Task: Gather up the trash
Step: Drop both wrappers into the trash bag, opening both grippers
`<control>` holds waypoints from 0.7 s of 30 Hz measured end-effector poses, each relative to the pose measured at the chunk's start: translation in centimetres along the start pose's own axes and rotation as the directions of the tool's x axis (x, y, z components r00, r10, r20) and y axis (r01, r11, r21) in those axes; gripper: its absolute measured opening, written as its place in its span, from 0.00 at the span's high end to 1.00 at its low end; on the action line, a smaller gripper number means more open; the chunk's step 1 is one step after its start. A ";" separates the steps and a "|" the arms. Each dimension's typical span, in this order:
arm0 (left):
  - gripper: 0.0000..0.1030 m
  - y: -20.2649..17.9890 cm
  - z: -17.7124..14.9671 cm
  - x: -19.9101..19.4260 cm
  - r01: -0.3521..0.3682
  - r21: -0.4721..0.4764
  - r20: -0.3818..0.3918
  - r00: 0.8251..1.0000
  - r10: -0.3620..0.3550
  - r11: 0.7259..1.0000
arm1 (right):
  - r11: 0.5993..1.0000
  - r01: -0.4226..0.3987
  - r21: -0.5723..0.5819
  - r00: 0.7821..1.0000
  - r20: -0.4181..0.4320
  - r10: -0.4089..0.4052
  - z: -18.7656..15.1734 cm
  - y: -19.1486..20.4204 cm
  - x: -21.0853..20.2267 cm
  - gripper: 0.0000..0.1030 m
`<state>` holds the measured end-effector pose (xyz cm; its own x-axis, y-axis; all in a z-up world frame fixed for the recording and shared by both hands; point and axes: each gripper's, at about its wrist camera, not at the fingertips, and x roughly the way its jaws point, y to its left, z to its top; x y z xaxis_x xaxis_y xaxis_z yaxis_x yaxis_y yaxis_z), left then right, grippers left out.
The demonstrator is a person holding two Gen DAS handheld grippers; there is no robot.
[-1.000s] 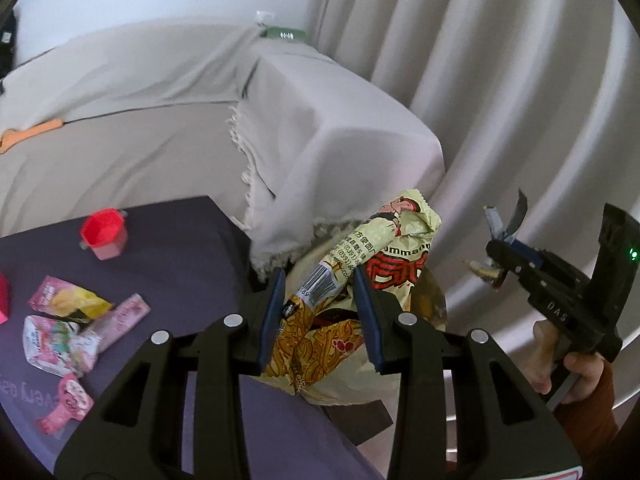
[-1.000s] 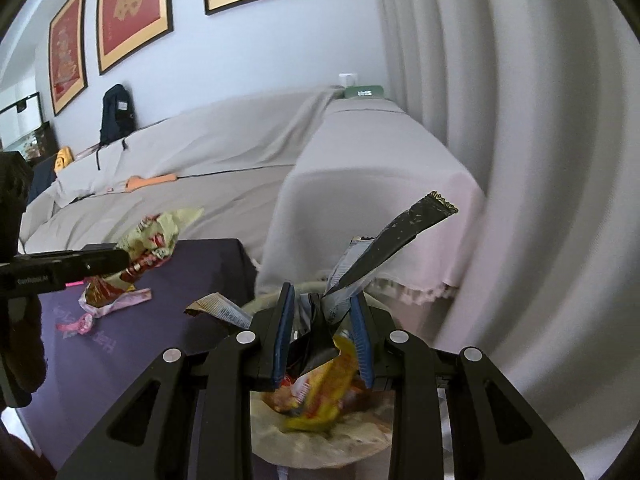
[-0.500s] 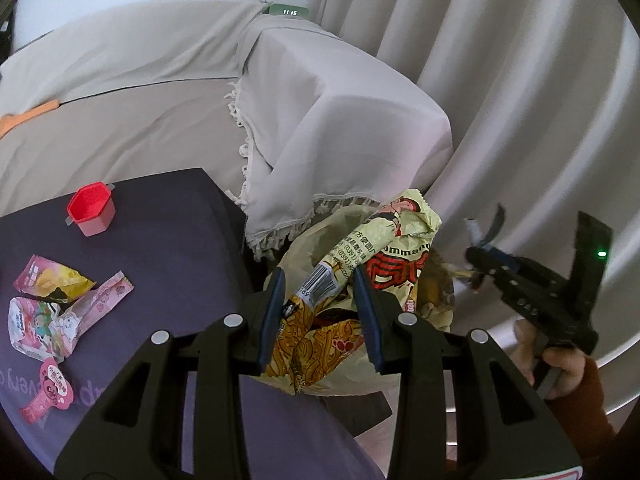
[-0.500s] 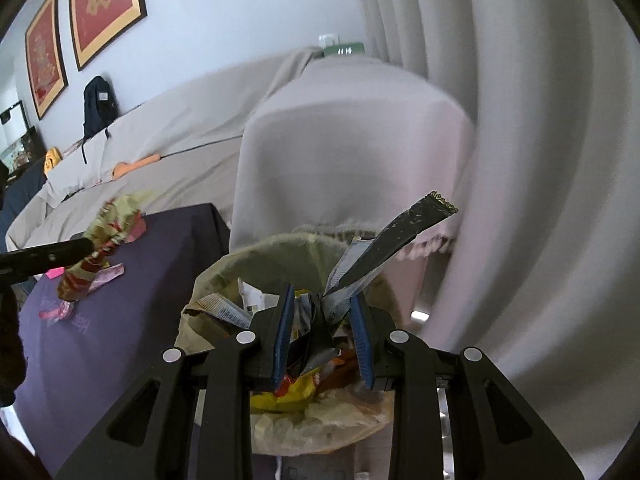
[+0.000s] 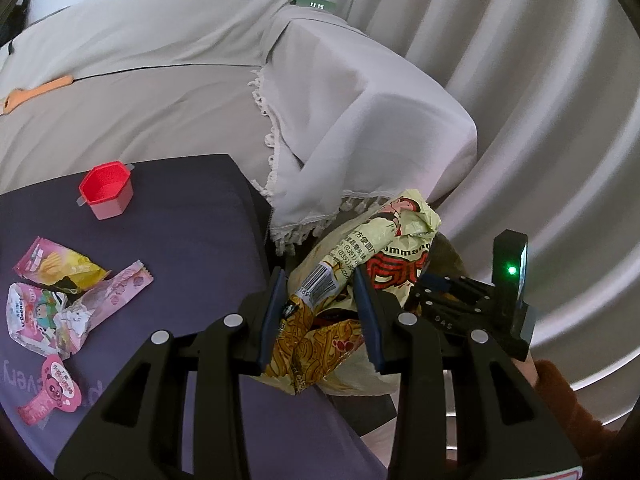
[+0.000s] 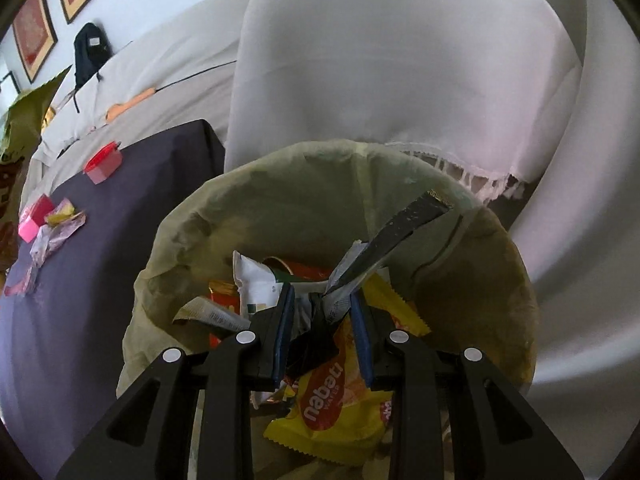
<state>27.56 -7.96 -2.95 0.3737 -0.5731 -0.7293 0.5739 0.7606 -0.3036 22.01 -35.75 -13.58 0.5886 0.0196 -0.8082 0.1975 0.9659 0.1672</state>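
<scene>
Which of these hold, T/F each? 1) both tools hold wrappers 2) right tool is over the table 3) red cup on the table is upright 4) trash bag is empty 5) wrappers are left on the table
1) True. The left tool is shut on a yellow noodle packet; the right tool is shut on crumpled dark wrappers.
2) False. It is over the open trash bag.
3) True. The red cup stands open side up on the dark table.
4) False. It holds trash, including a yellow Nabati wafer wrapper.
5) True. Pink snack wrappers lie there.
</scene>
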 end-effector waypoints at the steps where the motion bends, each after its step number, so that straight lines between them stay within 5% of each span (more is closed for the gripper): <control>1: 0.67 0.2 0.0 0.0 0.001 -0.004 0.000 1.000 -0.001 1.000 | 1.000 -0.010 0.011 1.000 0.001 0.010 0.0 -0.1 -0.2 0.72; 10: 0.67 -0.5 -0.1 0.8 0.016 0.003 -0.012 1.000 -0.016 1.000 | 0.995 -0.057 0.081 0.997 0.061 0.053 -0.7 -2.1 -3.9 0.43; 21: 0.67 -4.2 0.4 4.2 0.102 0.052 -0.047 0.994 -0.100 0.993 | 0.985 -0.028 0.171 0.975 0.221 -0.011 -4.2 -5.8 -11.0 0.42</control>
<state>26.99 -13.68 -4.44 0.2803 -0.6312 -0.7232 0.6461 0.6812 -0.3442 11.10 -40.52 -8.01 0.7449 -0.0485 -0.6654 0.3125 0.9065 0.2838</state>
